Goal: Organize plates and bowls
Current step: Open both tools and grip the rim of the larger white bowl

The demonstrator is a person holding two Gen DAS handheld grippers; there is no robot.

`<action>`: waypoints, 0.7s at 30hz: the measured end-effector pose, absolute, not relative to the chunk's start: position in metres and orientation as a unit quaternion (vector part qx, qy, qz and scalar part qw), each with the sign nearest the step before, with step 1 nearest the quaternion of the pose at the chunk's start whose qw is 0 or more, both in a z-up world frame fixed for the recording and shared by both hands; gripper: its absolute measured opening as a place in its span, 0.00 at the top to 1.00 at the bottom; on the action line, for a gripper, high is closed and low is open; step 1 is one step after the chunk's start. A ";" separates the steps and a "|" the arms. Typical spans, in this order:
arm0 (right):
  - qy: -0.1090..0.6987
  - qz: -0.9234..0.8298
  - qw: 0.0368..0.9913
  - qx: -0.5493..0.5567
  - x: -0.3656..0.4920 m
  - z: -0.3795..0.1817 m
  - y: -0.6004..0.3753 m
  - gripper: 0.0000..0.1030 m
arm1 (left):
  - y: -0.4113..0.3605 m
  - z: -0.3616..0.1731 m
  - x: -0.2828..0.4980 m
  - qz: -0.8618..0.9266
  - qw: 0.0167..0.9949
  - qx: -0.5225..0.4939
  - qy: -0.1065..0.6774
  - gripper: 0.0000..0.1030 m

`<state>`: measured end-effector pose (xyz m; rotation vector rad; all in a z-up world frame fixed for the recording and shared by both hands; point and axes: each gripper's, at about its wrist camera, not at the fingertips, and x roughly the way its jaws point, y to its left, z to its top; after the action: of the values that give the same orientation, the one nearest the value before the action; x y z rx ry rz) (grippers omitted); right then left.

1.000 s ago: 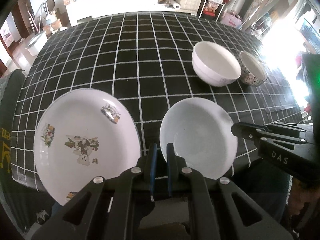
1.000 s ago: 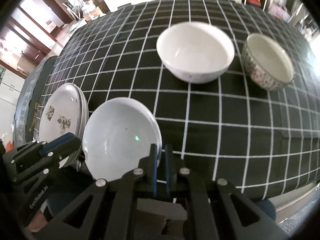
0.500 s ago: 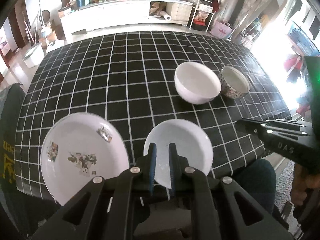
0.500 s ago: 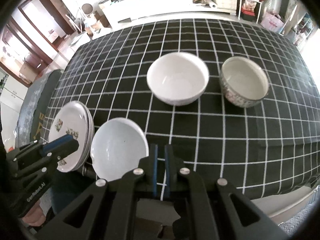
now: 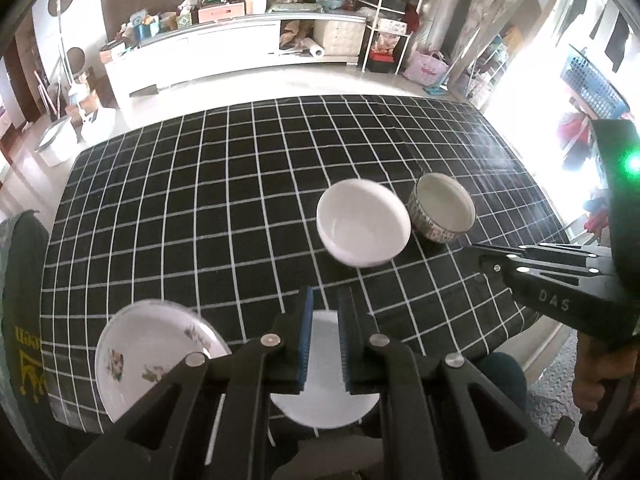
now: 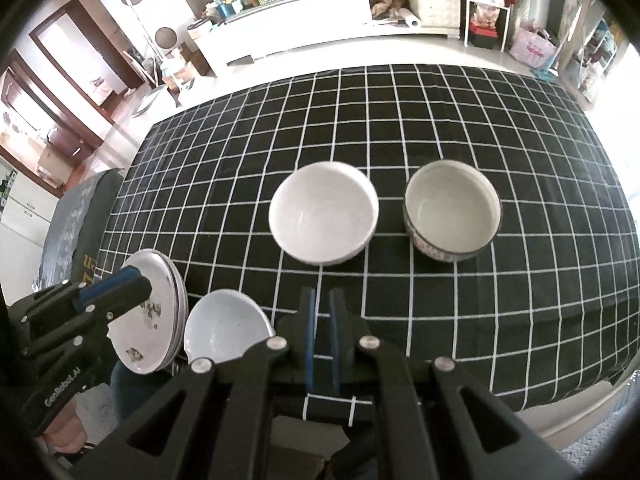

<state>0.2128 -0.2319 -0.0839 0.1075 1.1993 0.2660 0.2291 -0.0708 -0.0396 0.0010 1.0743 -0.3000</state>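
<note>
- Floral plates (image 6: 150,320) sat stacked at near-left table edge, pale blue dish (image 6: 224,330) just beside.
- White bowl (image 6: 324,212) and patterned bowl (image 6: 452,210) stood side by side mid-table, unstacked.
- Left gripper (image 5: 325,334) and right gripper (image 6: 320,336) hung closed, holding nothing.
- Probably still left: nesting bowls.

Near half of plain white plate (image 5: 326,412) behind left hand-held gripper (image 5: 325,308)

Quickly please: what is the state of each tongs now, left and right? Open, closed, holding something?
Left tongs: closed, holding nothing.
Right tongs: closed, holding nothing.
</note>
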 end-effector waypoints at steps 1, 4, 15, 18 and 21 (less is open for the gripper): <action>0.564 0.123 0.815 0.051 0.216 -0.084 -0.233 0.90 | -0.073 -0.039 0.233 -0.143 0.848 0.001 0.510 0.90; 0.569 0.122 0.811 0.053 0.227 -0.087 -0.235 0.90 | -0.075 -0.041 0.245 -0.141 0.850 -0.007 0.508 0.90; 0.595 0.103 0.794 0.067 0.274 -0.113 -0.249 0.90 | -0.088 -0.082 0.306 -0.159 0.813 -0.033 0.560 0.90; 0.603 0.097 0.788 0.071 0.286 -0.123 -0.252 0.90 | -0.089 -0.098 0.322 -0.155 0.805 -0.033 0.572 0.90; 0.611 0.096 0.783 0.072 0.296 -0.133 -0.252 0.90 | -0.091 -0.109 0.333 -0.157 0.798 -0.034 0.581 0.90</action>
<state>0.2963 -0.2522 -0.1329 0.1551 1.3187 0.2073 0.3330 -0.0914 -0.1094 -0.0735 1.2467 -0.3372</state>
